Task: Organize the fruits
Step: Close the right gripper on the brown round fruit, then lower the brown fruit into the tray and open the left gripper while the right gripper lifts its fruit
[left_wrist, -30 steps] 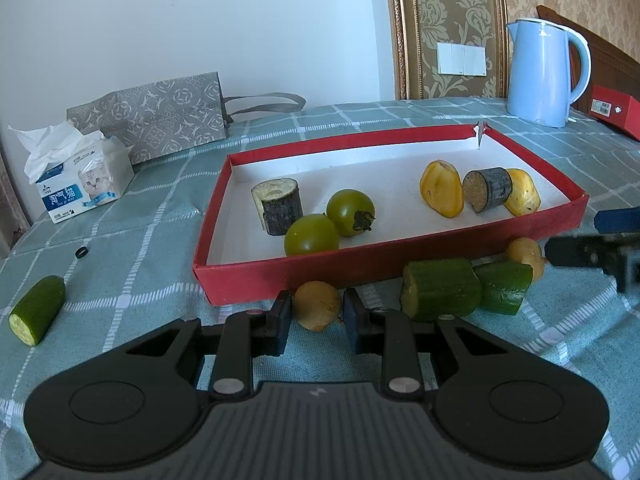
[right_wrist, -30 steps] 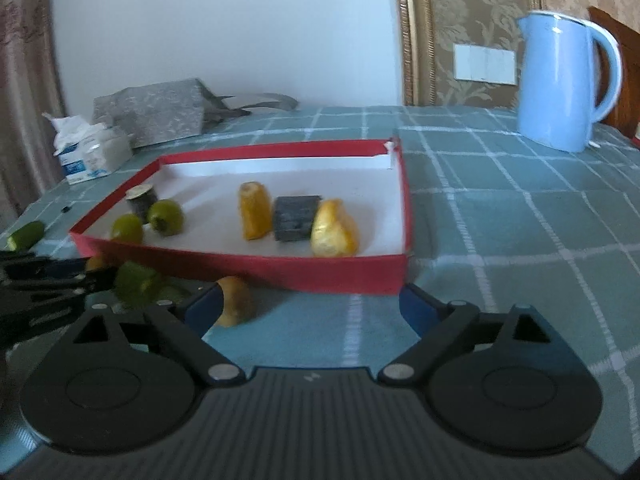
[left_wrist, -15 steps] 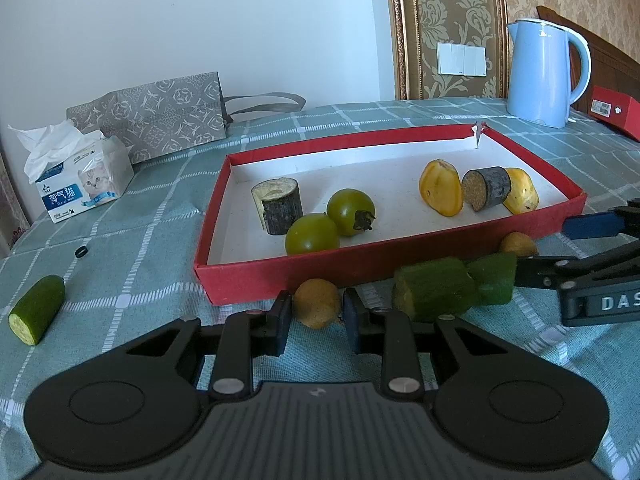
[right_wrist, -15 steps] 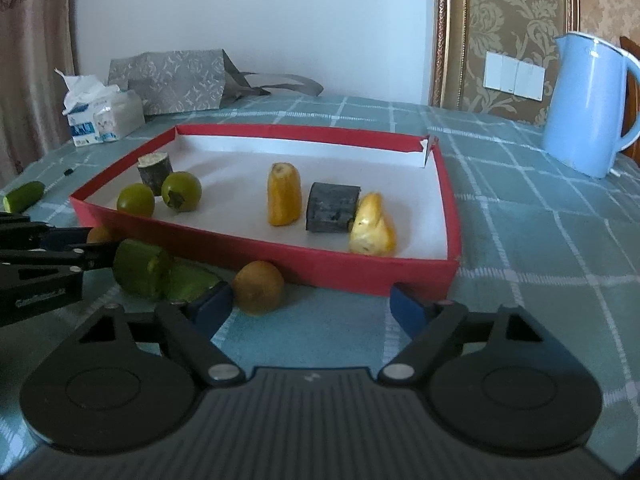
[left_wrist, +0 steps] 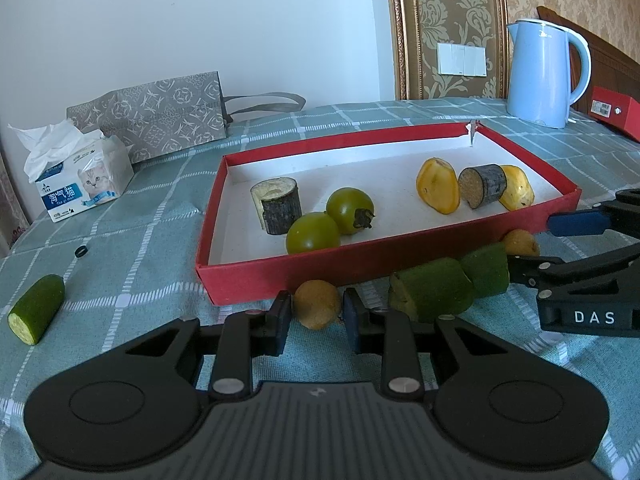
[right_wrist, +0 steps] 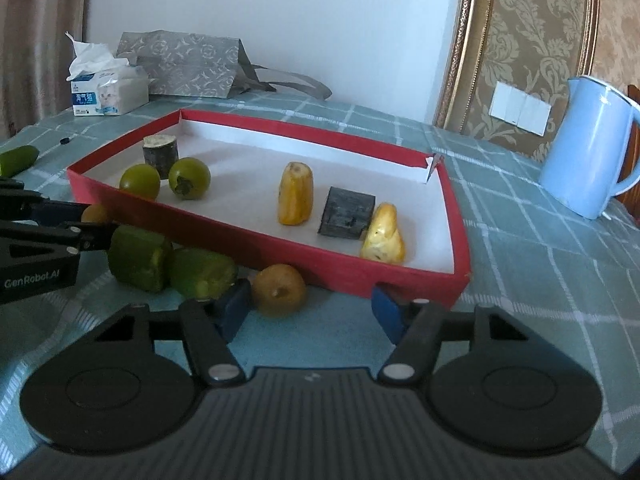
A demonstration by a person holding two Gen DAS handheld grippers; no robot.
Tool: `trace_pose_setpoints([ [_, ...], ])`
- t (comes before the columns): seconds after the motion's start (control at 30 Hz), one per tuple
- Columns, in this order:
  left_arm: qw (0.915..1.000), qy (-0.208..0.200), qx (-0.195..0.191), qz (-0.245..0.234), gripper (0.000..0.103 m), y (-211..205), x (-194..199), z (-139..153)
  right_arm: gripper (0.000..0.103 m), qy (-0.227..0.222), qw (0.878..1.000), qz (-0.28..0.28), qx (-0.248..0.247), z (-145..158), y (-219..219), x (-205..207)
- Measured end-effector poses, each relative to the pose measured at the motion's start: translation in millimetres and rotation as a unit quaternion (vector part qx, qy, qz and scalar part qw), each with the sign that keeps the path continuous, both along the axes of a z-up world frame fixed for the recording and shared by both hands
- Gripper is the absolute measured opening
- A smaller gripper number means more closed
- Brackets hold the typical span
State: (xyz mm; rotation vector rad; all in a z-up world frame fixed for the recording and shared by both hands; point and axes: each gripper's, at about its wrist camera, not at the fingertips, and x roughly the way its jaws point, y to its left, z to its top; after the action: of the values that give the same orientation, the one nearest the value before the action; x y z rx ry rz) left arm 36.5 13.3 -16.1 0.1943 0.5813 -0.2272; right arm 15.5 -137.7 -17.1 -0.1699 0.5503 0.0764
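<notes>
My left gripper (left_wrist: 315, 316) is shut on a small brown round fruit (left_wrist: 317, 309) on the cloth, just in front of the red tray (left_wrist: 360, 261). My right gripper (right_wrist: 310, 308) is open, with a second brown fruit (right_wrist: 279, 289) between its fingers near the left one, untouched. It enters the left wrist view from the right (left_wrist: 532, 242), around that fruit (left_wrist: 520, 243). Two green cucumber chunks (left_wrist: 432, 294) (left_wrist: 486, 272) lie between the two fruits. The tray holds two green tomatoes (left_wrist: 312, 233), two dark stubs (left_wrist: 276, 210) and two yellow pieces (left_wrist: 438, 191).
A cucumber piece (left_wrist: 36, 307) lies on the cloth far left. A tissue pack (left_wrist: 80, 184) and grey bag (left_wrist: 152, 116) stand behind. A blue kettle (left_wrist: 544, 74) and red box (left_wrist: 614, 112) are at the back right. A small black ring (left_wrist: 81, 251) lies left.
My right gripper has moved in toward the tray front and around the second brown fruit, staying open. My left gripper has stayed shut on its fruit.
</notes>
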Motion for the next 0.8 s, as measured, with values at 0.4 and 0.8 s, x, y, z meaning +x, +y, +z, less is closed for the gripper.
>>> trace_pose_setpoints([
  [0.4,0.9999,0.003,-0.011,0.002,0.027,2,-1,-1,0.026,-0.003,1.0,0.018,-0.001,0,-1,-2],
  [0.8,0.9996,-0.016,-0.022,0.005,0.025,7,-12,3,0.026,0.002,1.0,0.006,0.021,1,-10,-6],
])
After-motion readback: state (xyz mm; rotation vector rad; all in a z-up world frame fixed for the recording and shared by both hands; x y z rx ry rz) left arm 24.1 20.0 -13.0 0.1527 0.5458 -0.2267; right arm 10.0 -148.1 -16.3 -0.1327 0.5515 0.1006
